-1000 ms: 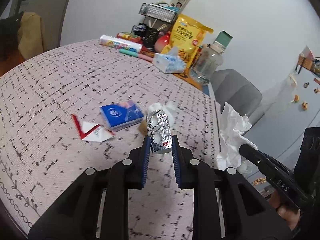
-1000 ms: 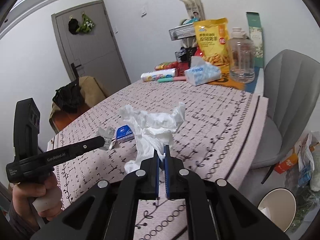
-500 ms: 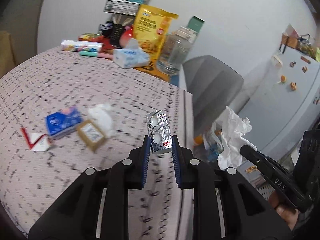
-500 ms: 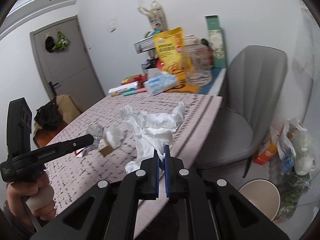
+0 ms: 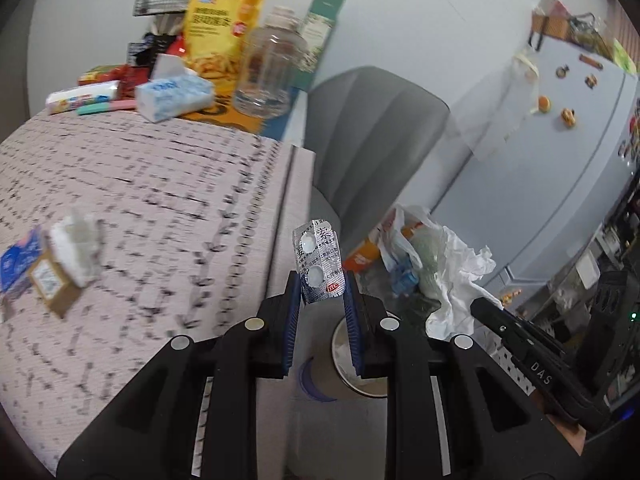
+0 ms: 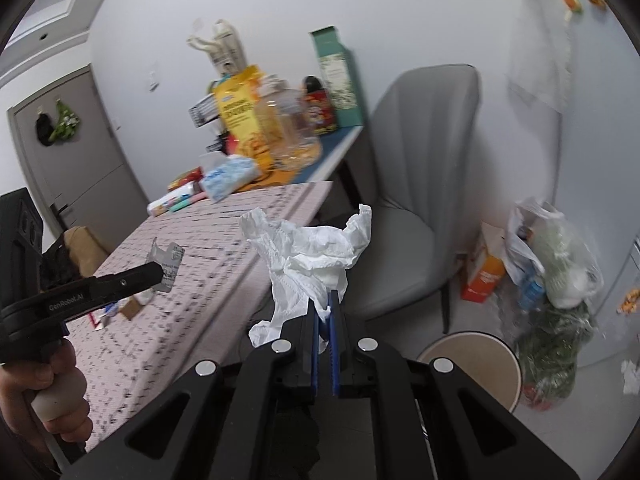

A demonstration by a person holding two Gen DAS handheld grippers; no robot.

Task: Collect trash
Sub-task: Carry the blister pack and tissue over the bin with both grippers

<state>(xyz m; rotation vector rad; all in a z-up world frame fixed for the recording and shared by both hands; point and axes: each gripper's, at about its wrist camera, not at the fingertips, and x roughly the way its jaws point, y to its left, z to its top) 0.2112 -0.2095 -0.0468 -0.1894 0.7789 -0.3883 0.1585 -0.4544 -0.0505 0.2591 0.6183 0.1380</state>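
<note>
My left gripper [image 5: 321, 280] is shut on a silver pill blister pack [image 5: 318, 265], which stands upright between the blue pads just past the table's right edge. Below it on the floor sits a round beige bin [image 5: 360, 376], partly hidden by the fingers. My right gripper [image 6: 324, 312] is shut on a crumpled white tissue [image 6: 310, 256] and hangs off the table's edge, left of the same bin [image 6: 480, 356]. The left gripper [image 6: 162, 270] with its blister pack [image 6: 166, 262] shows at the left of the right wrist view. The held tissue [image 5: 460, 276] appears in the left wrist view too.
On the patterned tablecloth [image 5: 140, 184] lie a small brown box [image 5: 54, 286], a white wad [image 5: 78, 240] and a blue packet [image 5: 16, 260]. A grey chair [image 6: 420, 184] stands by the table. Plastic bags of rubbish [image 6: 552, 264] and an orange carton [image 6: 484, 276] sit on the floor. Snacks and a jar [image 5: 268, 72] crowd the far end.
Both grippers have swung right, from over the table to past its edge, each keeping its hold. The floor bin and rubbish bags have come into view.
</note>
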